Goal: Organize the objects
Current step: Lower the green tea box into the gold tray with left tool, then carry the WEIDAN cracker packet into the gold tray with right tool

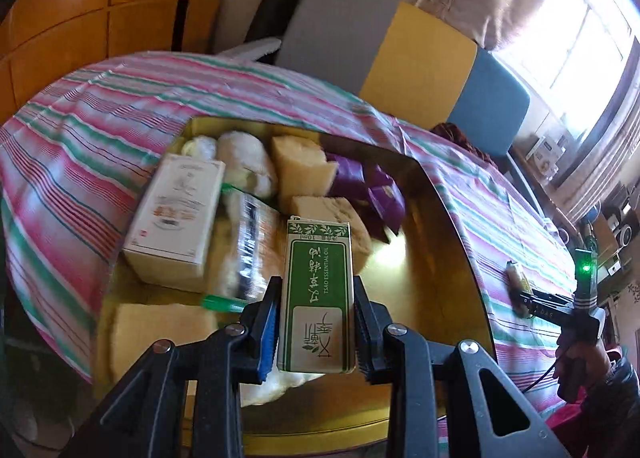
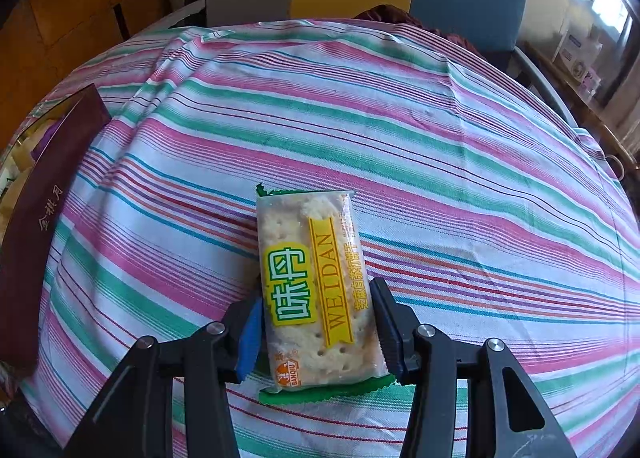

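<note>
Over the striped bench [image 2: 400, 130], a person works a handheld gripper in each hand, sorting small items into a gold-lined box [image 1: 448, 226]. The box already holds a good deal: a white carton [image 1: 176, 214], purple sachets [image 1: 372, 186], pale sponge-like blocks [image 1: 304, 166], a clear wrapped pack [image 1: 248, 242] and some soft white pieces. The left gripper [image 1: 316, 322] hangs above the box with its jaws narrowed onto a green and white essential oil carton [image 1: 318, 290], pads pressing both long sides; the carton is not yet set down. Well to the right, the right gripper [image 2: 316, 334] is closed partway around a cracker packet [image 2: 316, 290] whose far end appears to lie on the cloth, beside the box's dark red outer wall [image 2: 36, 218]. By my reading, the sorting is well advanced: these two items remain to go in, and no other loose items show on the bench.
</note>
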`<action>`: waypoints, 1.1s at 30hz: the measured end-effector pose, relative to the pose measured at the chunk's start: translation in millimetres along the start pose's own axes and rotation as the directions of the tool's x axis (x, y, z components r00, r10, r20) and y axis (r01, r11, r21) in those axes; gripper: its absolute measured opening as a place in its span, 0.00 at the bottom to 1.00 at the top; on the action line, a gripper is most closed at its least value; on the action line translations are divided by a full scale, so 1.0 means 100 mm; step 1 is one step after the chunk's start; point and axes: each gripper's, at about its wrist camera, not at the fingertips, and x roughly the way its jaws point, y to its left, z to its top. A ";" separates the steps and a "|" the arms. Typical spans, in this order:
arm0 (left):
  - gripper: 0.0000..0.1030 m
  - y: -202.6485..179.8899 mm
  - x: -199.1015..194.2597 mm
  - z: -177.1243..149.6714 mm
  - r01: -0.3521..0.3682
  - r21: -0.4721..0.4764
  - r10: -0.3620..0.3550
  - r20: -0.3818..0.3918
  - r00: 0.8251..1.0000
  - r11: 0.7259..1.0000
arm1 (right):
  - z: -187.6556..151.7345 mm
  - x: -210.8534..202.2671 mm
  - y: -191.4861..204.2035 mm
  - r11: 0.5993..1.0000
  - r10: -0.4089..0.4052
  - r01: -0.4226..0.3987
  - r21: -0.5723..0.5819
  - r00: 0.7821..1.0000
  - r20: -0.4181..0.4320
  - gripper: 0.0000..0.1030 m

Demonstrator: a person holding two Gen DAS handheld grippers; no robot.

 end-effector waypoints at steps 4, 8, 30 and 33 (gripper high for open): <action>0.31 -0.07 0.24 0.02 -0.034 -0.001 0.034 -0.025 0.999 0.999 | -0.01 -0.01 -0.01 1.000 -0.005 0.005 -0.004 1.000 0.001 0.50; 0.31 0.02 0.48 -0.02 -0.083 -0.053 0.075 -0.137 0.988 0.995 | -0.02 0.00 -0.03 1.000 -0.004 0.004 -0.005 1.000 0.002 0.50; 0.32 -0.07 -0.23 0.04 -0.221 0.081 0.211 0.116 0.971 0.972 | -0.02 -0.04 -0.03 0.999 -0.043 0.043 0.008 0.999 -0.015 0.46; 0.32 -0.07 -0.34 0.05 -0.227 0.085 0.213 0.142 0.967 0.970 | 0.00 -0.10 0.00 0.999 -0.003 0.005 0.048 1.000 -0.025 0.46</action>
